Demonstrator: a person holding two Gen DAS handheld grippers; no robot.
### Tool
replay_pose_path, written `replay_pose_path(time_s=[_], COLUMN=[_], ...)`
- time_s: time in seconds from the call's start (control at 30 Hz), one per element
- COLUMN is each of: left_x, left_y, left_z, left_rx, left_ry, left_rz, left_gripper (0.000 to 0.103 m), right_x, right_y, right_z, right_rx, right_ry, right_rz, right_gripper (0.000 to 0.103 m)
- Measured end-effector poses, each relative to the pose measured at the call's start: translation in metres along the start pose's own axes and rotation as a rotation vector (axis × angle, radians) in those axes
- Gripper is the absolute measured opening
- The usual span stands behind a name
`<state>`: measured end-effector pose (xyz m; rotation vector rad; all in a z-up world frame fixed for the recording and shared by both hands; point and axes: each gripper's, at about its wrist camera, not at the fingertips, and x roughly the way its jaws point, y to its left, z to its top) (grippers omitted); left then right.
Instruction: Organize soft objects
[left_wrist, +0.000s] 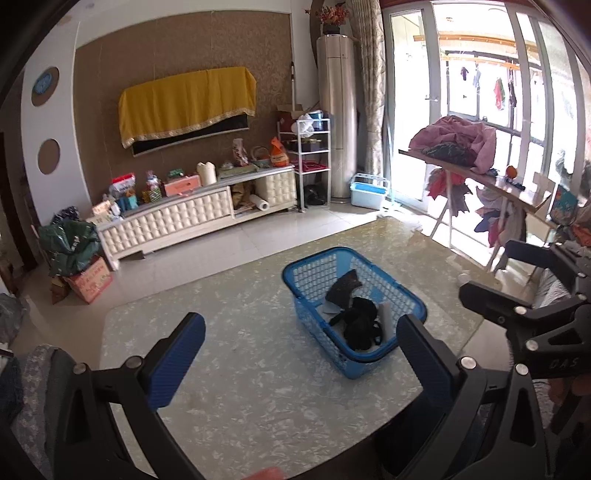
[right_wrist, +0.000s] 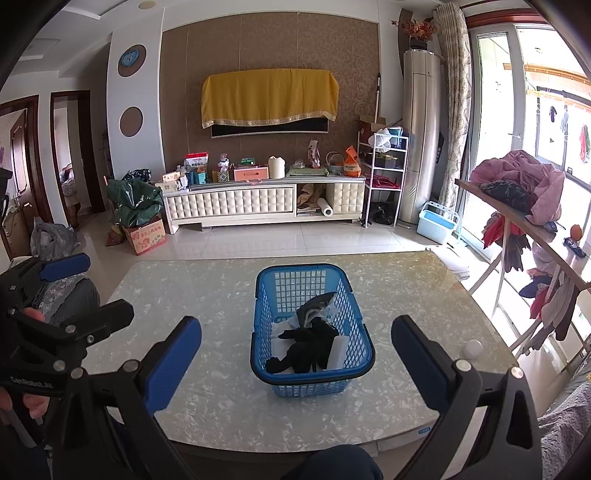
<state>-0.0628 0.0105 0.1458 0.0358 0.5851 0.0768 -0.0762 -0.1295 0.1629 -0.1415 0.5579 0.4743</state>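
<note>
A blue plastic basket (left_wrist: 310, 273) (right_wrist: 269, 321) stands on the marble-patterned table (left_wrist: 229, 325) (right_wrist: 207, 288). Inside it lie black soft items (left_wrist: 360, 325) (right_wrist: 306, 347), a grey patterned piece (left_wrist: 343, 286) (right_wrist: 317, 301) and white cloth (right_wrist: 284, 339). My left gripper (left_wrist: 301, 354) is open and empty, held above the table's near side, with the basket just beyond its right finger. My right gripper (right_wrist: 297, 358) is open and empty, and the basket shows between its fingers, farther off. The right gripper also shows at the right edge of the left wrist view (left_wrist: 517, 280).
A small white ball (right_wrist: 473, 348) lies on the table's right part. A wooden side table (right_wrist: 517, 218) with a pink cloth pile (right_wrist: 524, 177) stands at the right by the windows. A TV cabinet (right_wrist: 258, 203) lines the far wall.
</note>
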Motion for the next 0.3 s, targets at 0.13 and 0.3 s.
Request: replay_pose_path(time_s=[0.13,0.3], left_x=[0.0035,0.0053], left_y=[0.0012,0.0016], left_z=[0.0009,0.0018], left_rx=[-0.009,-0.016], left_ry=[0.01,0.015], left_rz=[0.0,-0.005], left_gripper=[0.103,0.103], right_x=[-0.0005,-0.0011], right_y=[0.0004,0.0011], right_z=[-0.001,-0.0011], right_rx=[-0.005,-0.007], right_ry=[-0.001,0.003], right_rz=[0.001,0.005], right_gripper=[0.103,0.103])
